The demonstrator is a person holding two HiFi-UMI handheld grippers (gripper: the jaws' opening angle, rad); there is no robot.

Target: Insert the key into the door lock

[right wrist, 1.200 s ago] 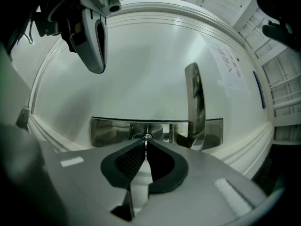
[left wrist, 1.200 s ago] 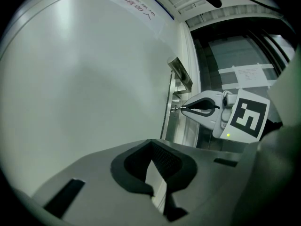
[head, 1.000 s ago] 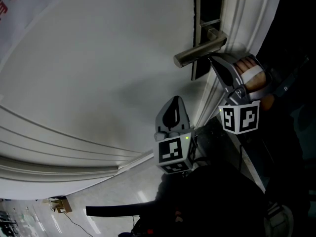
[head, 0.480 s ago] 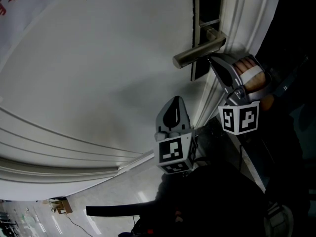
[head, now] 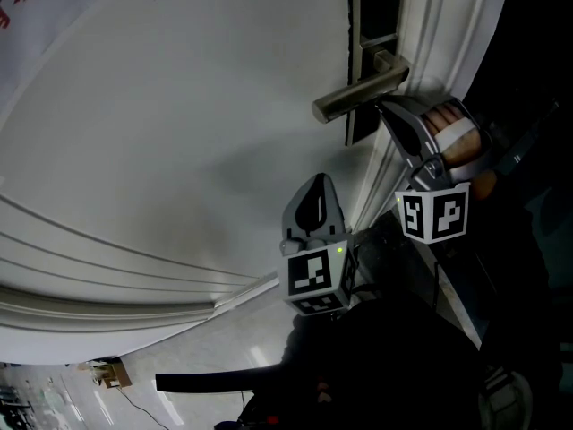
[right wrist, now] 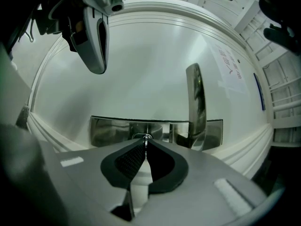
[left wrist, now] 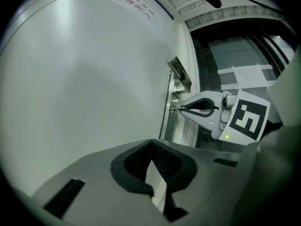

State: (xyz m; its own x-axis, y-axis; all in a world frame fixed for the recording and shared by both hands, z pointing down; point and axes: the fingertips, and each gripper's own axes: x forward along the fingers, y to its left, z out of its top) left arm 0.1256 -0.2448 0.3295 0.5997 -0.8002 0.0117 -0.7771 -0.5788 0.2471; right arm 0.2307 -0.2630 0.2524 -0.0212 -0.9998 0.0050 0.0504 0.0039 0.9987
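Observation:
The steel lock plate (right wrist: 108,130) on the white door (head: 179,133) carries a lever handle (right wrist: 195,102). My right gripper (right wrist: 145,141) is shut on a thin metal key (right wrist: 145,136), whose tip sits at the keyhole in the plate, beside the handle. In the head view the right gripper (head: 385,107) points at the plate (head: 365,125) just below the handle (head: 358,93). From the left gripper view, the right gripper (left wrist: 181,109) meets the plate edge. My left gripper (left wrist: 151,144) is shut and empty. It hangs off the door (left wrist: 84,79), below the lock.
Raised mouldings (head: 107,267) curve across the lower door panel. The door frame (head: 448,25) runs beside the lock, with a dark opening to its right. A paper notice (right wrist: 230,67) is stuck on the door. A person's hand (head: 457,141) holds the right gripper.

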